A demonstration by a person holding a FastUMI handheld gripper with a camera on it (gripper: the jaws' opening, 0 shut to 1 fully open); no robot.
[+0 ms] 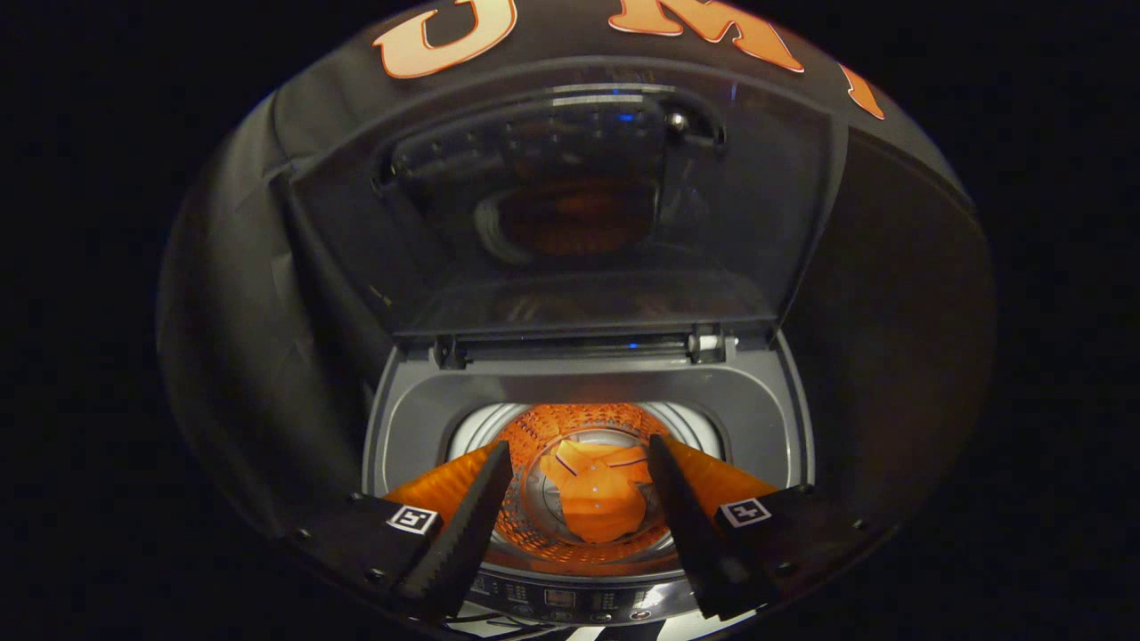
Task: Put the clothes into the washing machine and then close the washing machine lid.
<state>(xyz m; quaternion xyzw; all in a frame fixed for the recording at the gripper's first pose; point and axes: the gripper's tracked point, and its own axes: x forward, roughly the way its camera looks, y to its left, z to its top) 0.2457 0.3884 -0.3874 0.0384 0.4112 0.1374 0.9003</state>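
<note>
My gripper (579,463) hangs over the open mouth of the grey top-loading washing machine (405,427), its two fingers spread wide apart and grasping nothing. Between the fingers, and well below them, I look straight down into the perforated metal drum (534,525), which glows orange in the light. The orange garment (598,499) lies crumpled at the bottom of that drum, near its middle, on the round plate at the drum's base. It is apart from both of my fingers; neither one touches it. A few small dark marks show on the cloth, though I cannot tell what they are.

The washing machine's tinted, see-through lid (766,223) stands raised beyond my fingers, tilted back on the hinges (704,343) at the rear of the grey top frame. Through its dark panel I see a dim reflection of the orange drum and a curved dark handle part near its upper edge. A small blue light shows by the hinge line and another near the top of the lid.

Just under my fingertips, at the machine's front edge, runs the dark control panel (561,601) with small buttons and displays, too small for me to make out. Black cloth of the booth wall (232,294) surrounds the machine on both sides and behind the lid.
</note>
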